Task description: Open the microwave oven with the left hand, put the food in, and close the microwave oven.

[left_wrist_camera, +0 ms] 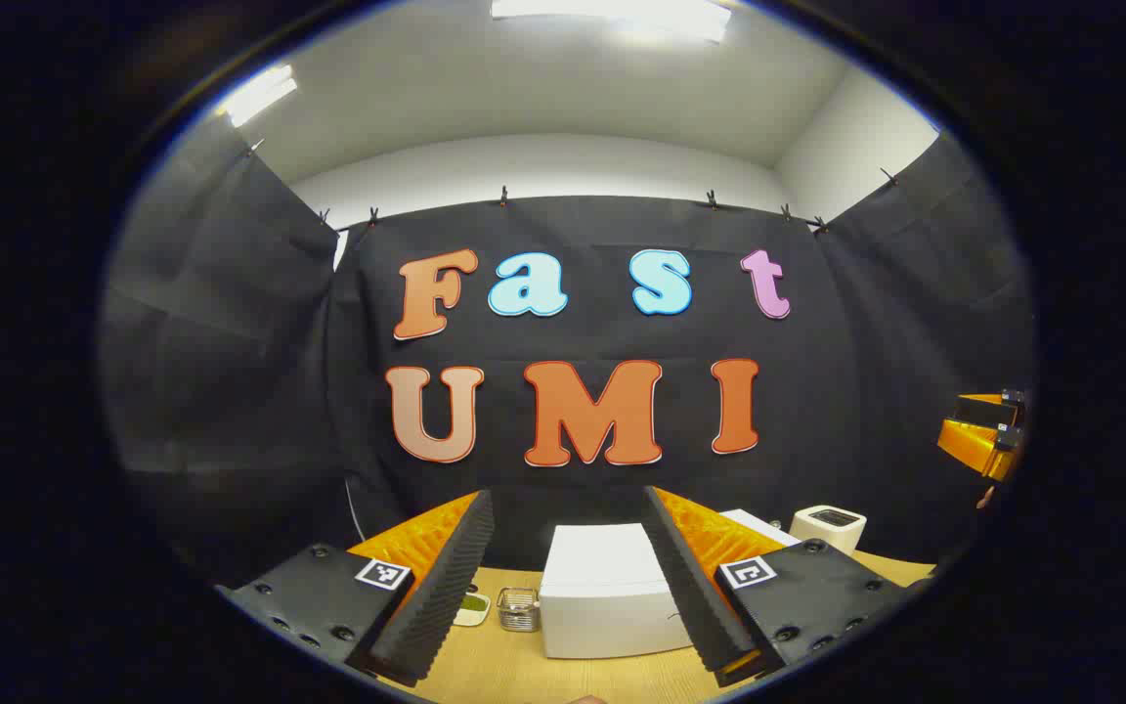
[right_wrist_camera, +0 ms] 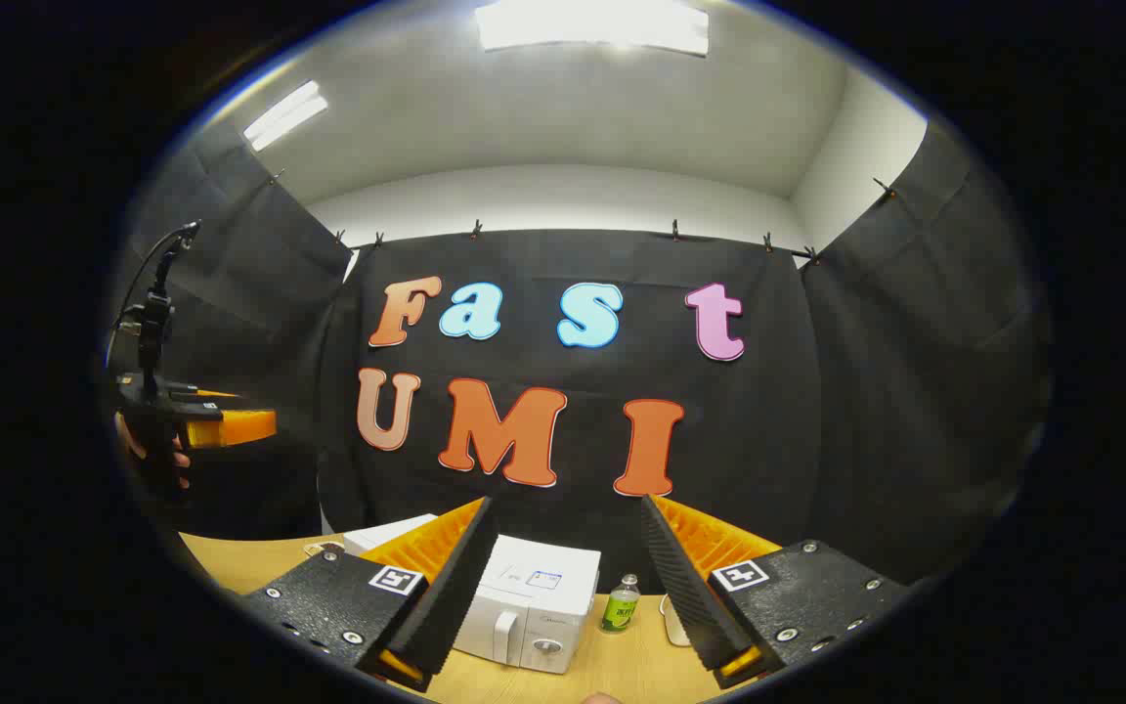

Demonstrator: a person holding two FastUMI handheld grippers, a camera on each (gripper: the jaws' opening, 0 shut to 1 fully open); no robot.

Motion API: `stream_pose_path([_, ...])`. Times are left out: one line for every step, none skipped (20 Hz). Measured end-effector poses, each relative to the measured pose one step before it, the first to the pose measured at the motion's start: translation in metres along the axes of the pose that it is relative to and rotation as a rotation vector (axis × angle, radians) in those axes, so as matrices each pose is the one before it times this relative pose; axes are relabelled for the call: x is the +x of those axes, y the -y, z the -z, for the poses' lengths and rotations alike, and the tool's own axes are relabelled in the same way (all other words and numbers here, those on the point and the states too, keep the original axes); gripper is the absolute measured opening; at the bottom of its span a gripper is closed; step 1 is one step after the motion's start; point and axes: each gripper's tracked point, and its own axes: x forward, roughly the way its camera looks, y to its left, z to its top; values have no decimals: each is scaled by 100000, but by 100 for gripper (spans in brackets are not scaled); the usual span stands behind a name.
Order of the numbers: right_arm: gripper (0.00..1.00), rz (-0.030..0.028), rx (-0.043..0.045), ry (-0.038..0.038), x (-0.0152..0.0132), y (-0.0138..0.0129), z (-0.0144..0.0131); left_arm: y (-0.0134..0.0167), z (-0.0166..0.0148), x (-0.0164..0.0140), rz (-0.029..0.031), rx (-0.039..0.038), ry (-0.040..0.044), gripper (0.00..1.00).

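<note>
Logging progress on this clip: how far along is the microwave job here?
Nothing looks done. The microwave stands shut on the table. Both tongs, left and right, hang open above it, holding nothing. Opening, loading the food and closing all remain.

A light wooden table (left_wrist_camera: 514, 665) carries everything here. In the left gripper view a white microwave oven (left_wrist_camera: 605, 592) stands on it, with a small glass jar (left_wrist_camera: 518, 608) just to its left, a small white dish (left_wrist_camera: 472, 608) holding something green beside that, and a white boxy appliance (left_wrist_camera: 827, 528) well off to the right. In the right gripper view the microwave oven (right_wrist_camera: 529, 606) (door shut) stands near a small green bottle (right_wrist_camera: 621, 603), upright just to its right.
</note>
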Motion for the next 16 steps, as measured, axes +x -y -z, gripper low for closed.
stream_pose_path([92,-94,389,804,6,105,-384,200,-331,128,-756,609,592,97])
stream_pose_path([92,-107,279,606,3,-9,-92,240,29,-89,-360,233,26,97])
stream_pose_path([92,-102,95,247,-39,66,-45,346,53,60,499,91,-144,97])
stream_pose_path([92,-154,-161,-138,-43,29,123,437,129,-25,732,-223,-111,97])
stream_pose_path([92,44,-141,-431,-120,64,193,332,309,63,770,-136,-782,97])
stream_pose_path([92,-295,-59,-446,-60,-61,225,92,223,50,186,-358,-710,97])
stream_pose_path([92,-431,-71,-543,80,-39,236,155,295,198,238,34,-1126,97])
stream_pose_path([92,-369,-112,-376,-71,89,169,54,342,61,-108,152,-586,97])
stream_pose_path([92,123,-258,-456,75,39,144,-4,194,2,-245,189,-595,97])
stream_pose_path([92,292,185,-116,-53,147,154,-47,34,-47,-349,-110,-134,100])
stream_pose_path([92,-167,273,-159,58,97,174,-53,57,41,-280,-286,-69,99])
stream_pose_path([92,-97,501,-436,-3,15,265,81,123,-49,30,-170,-145,100])
stream_pose_path([92,-492,376,-337,44,-129,237,76,164,42,62,73,-365,100])
stream_pose_path([92,-206,114,-374,45,25,178,-53,154,-142,-247,306,-275,99])
stream_pose_path([92,-195,-78,-141,71,-26,156,-1,204,3,-212,420,-398,99])
stream_pose_path([92,58,-328,-330,-9,82,153,2,130,34,-306,471,-180,97])
